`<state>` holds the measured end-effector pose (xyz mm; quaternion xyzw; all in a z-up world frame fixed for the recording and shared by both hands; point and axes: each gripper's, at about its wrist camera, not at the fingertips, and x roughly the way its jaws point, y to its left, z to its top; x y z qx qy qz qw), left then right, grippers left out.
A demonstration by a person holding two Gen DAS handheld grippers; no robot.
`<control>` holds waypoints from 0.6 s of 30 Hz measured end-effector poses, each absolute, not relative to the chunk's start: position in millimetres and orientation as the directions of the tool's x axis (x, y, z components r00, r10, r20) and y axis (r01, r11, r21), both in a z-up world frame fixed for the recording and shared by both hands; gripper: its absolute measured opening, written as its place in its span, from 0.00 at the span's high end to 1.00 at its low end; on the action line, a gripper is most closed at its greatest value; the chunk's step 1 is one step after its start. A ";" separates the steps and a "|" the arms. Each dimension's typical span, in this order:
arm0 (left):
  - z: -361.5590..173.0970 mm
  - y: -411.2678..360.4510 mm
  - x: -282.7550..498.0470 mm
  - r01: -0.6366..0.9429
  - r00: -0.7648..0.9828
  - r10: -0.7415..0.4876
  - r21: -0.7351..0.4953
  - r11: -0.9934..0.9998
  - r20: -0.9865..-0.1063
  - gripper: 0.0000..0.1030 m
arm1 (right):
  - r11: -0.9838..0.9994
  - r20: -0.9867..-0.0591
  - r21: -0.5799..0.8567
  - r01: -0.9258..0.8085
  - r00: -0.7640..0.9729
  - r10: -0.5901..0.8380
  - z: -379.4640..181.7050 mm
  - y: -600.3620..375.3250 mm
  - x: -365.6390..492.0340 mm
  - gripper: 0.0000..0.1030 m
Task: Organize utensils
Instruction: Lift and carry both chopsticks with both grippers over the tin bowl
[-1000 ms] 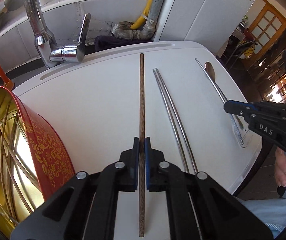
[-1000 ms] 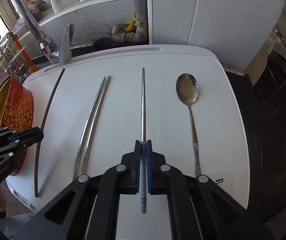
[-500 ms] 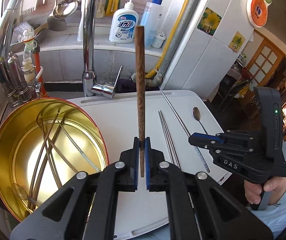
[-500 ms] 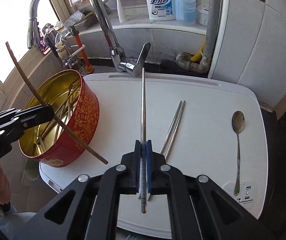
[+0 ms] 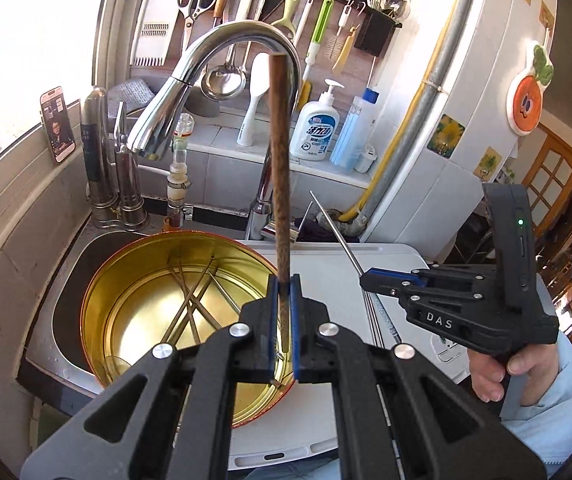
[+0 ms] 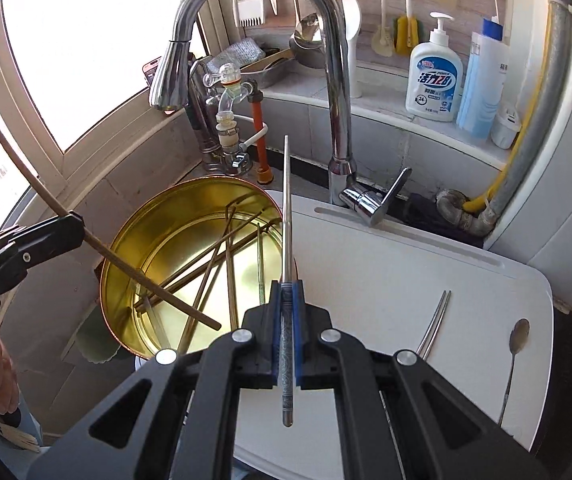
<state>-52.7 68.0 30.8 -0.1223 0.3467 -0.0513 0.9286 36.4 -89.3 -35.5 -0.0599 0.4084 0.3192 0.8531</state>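
Note:
My left gripper [image 5: 284,284] is shut on a brown wooden chopstick [image 5: 278,168] that stands up in front of the camera, above the round gold-lined red tin [image 5: 166,276]. In the right wrist view the same chopstick [image 6: 98,236] slants over the tin [image 6: 154,240], which holds several chopsticks. My right gripper [image 6: 287,290] is shut on a metal chopstick [image 6: 287,216] pointing toward the tin's near rim. A metal chopstick pair [image 6: 434,322] and a spoon [image 6: 517,344] lie on the white board [image 6: 385,268].
A tall chrome faucet [image 6: 325,60] arches over the sink [image 5: 66,300], with its lever [image 6: 385,200] by the board's back edge. Soap bottles [image 6: 433,76] stand on the ledge. Hanging tools line the wall. A hand [image 5: 493,376] holds the right gripper's handle.
Both grippers rose off the board with their chopsticks and swung left toward the tin. The wooden chopstick now hangs over the tin. The views tilted up to show the faucet and wall.

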 end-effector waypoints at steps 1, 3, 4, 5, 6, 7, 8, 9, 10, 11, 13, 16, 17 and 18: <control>33.1 73.3 -56.0 0.002 0.761 -0.172 -0.263 0.965 -0.626 0.95 | 0.782 -0.731 0.157 -0.603 0.461 0.502 -32.2 -83.1 36.0 0.94; 36.7 82.9 -62.6 -0.015 0.771 -0.152 -0.256 0.967 -0.619 0.95 | 0.768 -0.725 0.158 -0.620 0.455 0.517 -26.6 -70.9 34.7 0.94; 38.0 87.0 -65.2 -0.022 0.773 -0.143 -0.251 0.968 -0.618 0.95 | 0.761 -0.723 0.161 -0.628 0.450 0.524 -23.6 -65.3 34.2 0.94; 38.9 90.9 -67.4 -0.027 0.773 -0.135 -0.245 0.969 -0.620 0.95 | 0.752 -0.722 0.165 -0.638 0.441 0.533 -22.1 -59.6 33.5 0.94; 38.7 94.3 -69.1 -0.030 0.771 -0.130 -0.240 0.970 -0.623 0.95 | 0.741 -0.723 0.172 -0.649 0.428 0.542 -21.4 -53.7 32.7 0.94; 36.8 97.0 -70.2 -0.034 0.768 -0.124 -0.234 0.972 -0.629 0.95 | 0.732 -0.724 0.178 -0.658 0.416 0.550 -21.1 -47.3 31.5 0.94; 33.9 99.8 -71.1 -0.039 0.761 -0.119 -0.229 0.973 -0.638 0.95 | 0.727 -0.727 0.180 -0.663 0.408 0.552 -22.1 -41.4 31.3 0.94; 30.2 103.0 -71.7 -0.044 0.753 -0.117 -0.226 0.973 -0.648 0.95 | 0.722 -0.732 0.179 -0.669 0.400 0.552 -23.7 -35.1 31.8 0.94; 26.1 106.3 -71.8 -0.050 0.745 -0.115 -0.226 0.973 -0.657 0.95 | 0.716 -0.738 0.181 -0.674 0.389 0.552 -25.9 -28.8 32.3 0.94; 21.3 110.7 -72.5 -0.060 0.737 -0.109 -0.225 0.972 -0.667 0.95 | 0.712 -0.744 0.187 -0.677 0.376 0.553 -28.3 -23.2 33.6 0.94; 13.1 118.3 -71.0 -0.079 0.720 -0.099 -0.223 0.972 -0.687 0.95 | 0.705 -0.759 0.200 -0.680 0.348 0.551 -33.2 -12.7 37.2 0.94; 4.2 129.8 -67.9 -0.106 0.703 -0.093 -0.234 0.966 -0.705 0.95 | 0.698 -0.774 0.217 -0.682 0.316 0.549 -40.6 -0.4 40.5 0.94; 2.7 132.6 -67.3 -0.110 0.703 -0.095 -0.240 0.965 -0.705 0.95 | 0.698 -0.777 0.221 -0.682 0.310 0.549 -43.0 2.2 40.9 0.94; 1.6 134.7 -66.8 -0.112 0.703 -0.098 -0.245 0.963 -0.705 0.95 | 0.697 -0.780 0.223 -0.681 0.304 0.547 -45.5 4.7 41.8 0.94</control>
